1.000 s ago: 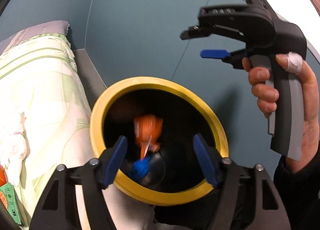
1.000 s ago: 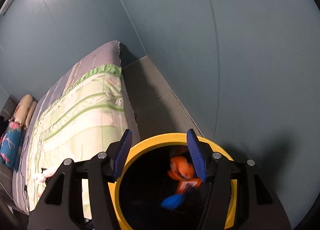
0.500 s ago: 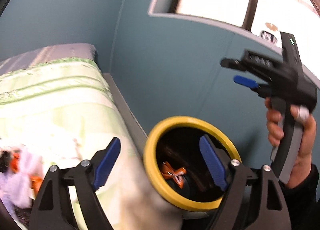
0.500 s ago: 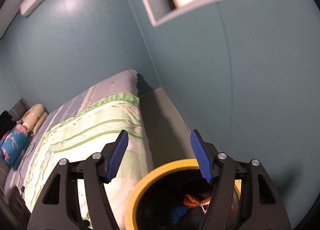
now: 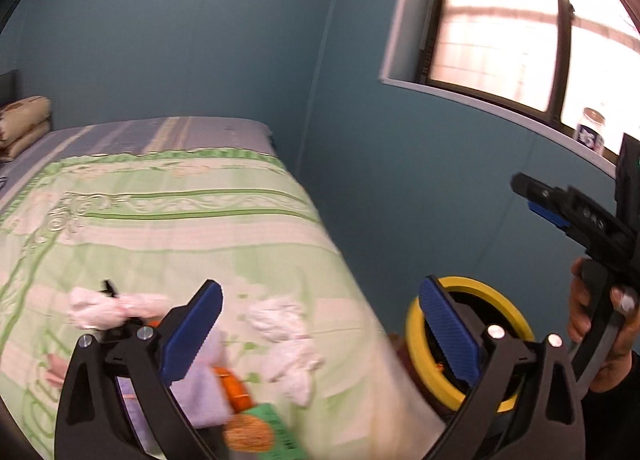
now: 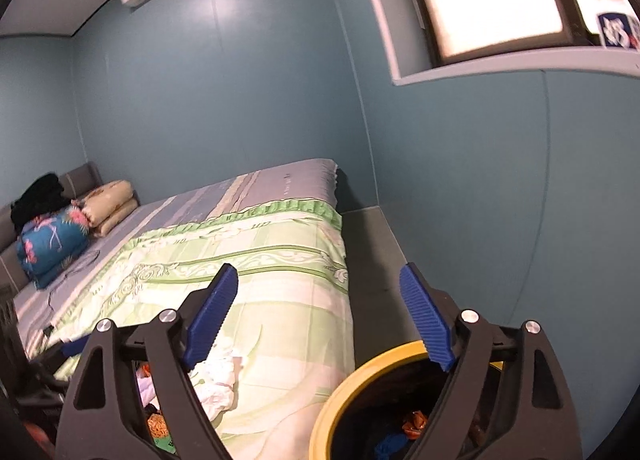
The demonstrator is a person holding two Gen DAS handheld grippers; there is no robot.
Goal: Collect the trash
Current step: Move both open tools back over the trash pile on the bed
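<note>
left gripper (image 5: 320, 334) jaws opening, blue ribbed pads spread wide, nothing between them. just past the left pad, on the pale green patterned bedspread (image 5: 168, 219), sits the trash: a crumpled white tissue wad (image 5: 286, 336) between the pads' line, another white crumpled wad (image 5: 106, 308) off to the left, and under the left finger a lilac wrapper (image 5: 206, 384), an orange scrap (image 5: 236, 388) and a green-and-orange snack packet (image 5: 260, 434), all blurred. behind the right pad stands the round yellow-rimmed black bin (image 5: 416, 344), beside the bed.

right gripper (image 6: 318, 320), held in a hand (image 5: 600, 332), jaws opening too, wide, empty. the yellow rim (image 6: 360, 380) lies below its right finger, with orange and blue scraps (image 6: 404, 432) inside. white tissue (image 6: 216, 384) shows by its left finger on the bedspread.
</note>
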